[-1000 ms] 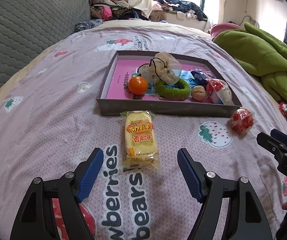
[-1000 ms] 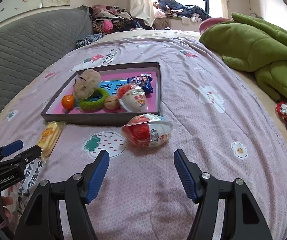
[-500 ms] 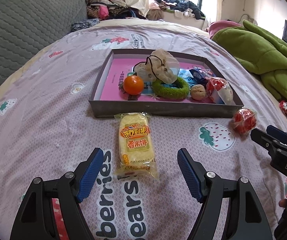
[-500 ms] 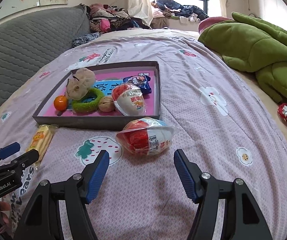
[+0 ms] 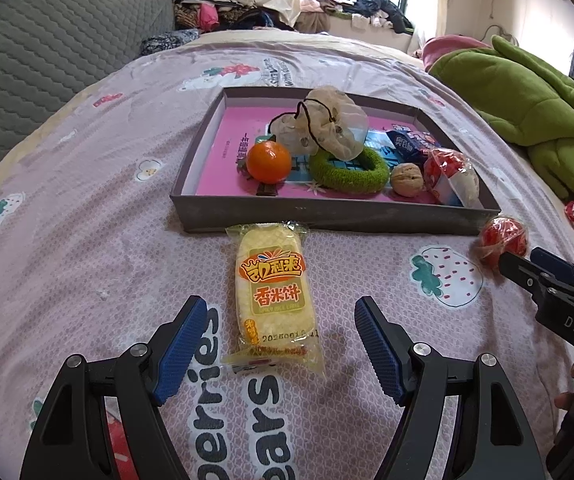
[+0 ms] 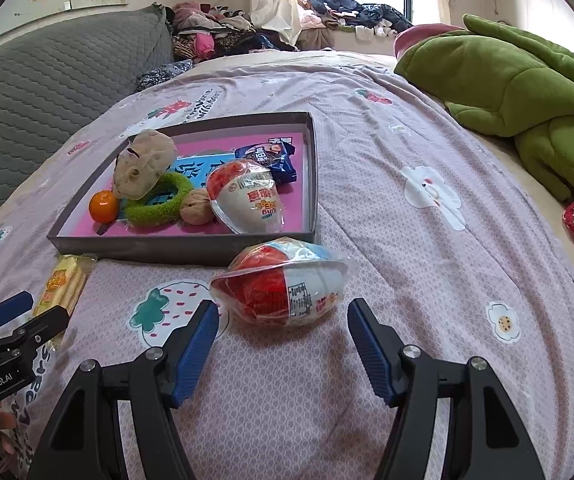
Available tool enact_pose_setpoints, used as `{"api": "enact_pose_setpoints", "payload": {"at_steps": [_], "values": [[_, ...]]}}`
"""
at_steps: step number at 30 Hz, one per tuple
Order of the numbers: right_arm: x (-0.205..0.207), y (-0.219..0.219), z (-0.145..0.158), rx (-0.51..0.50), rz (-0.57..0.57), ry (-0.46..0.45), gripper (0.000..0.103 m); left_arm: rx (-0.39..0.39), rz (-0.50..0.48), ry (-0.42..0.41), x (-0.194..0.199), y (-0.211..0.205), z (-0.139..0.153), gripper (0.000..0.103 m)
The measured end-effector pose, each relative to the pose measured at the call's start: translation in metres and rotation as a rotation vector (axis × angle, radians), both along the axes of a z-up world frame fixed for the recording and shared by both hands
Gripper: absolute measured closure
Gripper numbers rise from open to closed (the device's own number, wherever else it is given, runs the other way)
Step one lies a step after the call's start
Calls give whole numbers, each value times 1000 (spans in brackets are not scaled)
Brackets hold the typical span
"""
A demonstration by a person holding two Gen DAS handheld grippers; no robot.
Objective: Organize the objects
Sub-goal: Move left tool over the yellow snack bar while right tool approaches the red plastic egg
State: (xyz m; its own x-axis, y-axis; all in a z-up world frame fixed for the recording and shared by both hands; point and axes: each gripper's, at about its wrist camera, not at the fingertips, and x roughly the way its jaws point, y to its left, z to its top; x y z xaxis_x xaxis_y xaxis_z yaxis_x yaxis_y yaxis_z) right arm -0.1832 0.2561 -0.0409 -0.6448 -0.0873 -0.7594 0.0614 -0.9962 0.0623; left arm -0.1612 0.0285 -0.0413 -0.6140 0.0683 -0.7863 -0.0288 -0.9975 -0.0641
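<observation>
The box (image 5: 327, 216) on the bed (image 5: 87, 240) already held an orange (image 5: 268, 162), a green ring (image 5: 349, 170), a walnut (image 5: 406, 179), a cloth pouch (image 5: 327, 126), a blue packet (image 5: 409, 145) and one wrapped egg toy (image 6: 247, 196).

Two items remained outside, each just in front of the near wall of the box: the rice cracker packet (image 5: 273, 292) and a second egg toy (image 6: 283, 282).

The left hand-held gripper (image 5: 277, 344) stood wide, astride the packet's near end without touching it. The right hand-held gripper (image 6: 283, 346) stood wide and empty, just short of the egg toy.

Open bedding flanked both items. The near wall was judged to need clearing on transfer.
</observation>
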Motion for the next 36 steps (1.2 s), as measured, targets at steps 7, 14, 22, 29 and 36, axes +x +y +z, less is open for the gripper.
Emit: {"api": "enact_pose_setpoints", "payload": {"at_steps": [7,14,22,29,36], "values": [[-6,-1,-3,0,5,-2,37,-2,18,-2,-7,-5,-4,26],[-11,-3,-6,0,11,-2,36,-10,34,-9,-15,-9,-9,26],[-19,-5,-10,-1,8,-2,34,-18,53,-24,-25,-12,-16,26],[-24,-3,-14,-6,0,-2,34,-17,60,-33,-32,-13,-21,26],[-25,0,-13,-34,3,12,34,-23,64,-33,-35,-12,-24,26]]}}
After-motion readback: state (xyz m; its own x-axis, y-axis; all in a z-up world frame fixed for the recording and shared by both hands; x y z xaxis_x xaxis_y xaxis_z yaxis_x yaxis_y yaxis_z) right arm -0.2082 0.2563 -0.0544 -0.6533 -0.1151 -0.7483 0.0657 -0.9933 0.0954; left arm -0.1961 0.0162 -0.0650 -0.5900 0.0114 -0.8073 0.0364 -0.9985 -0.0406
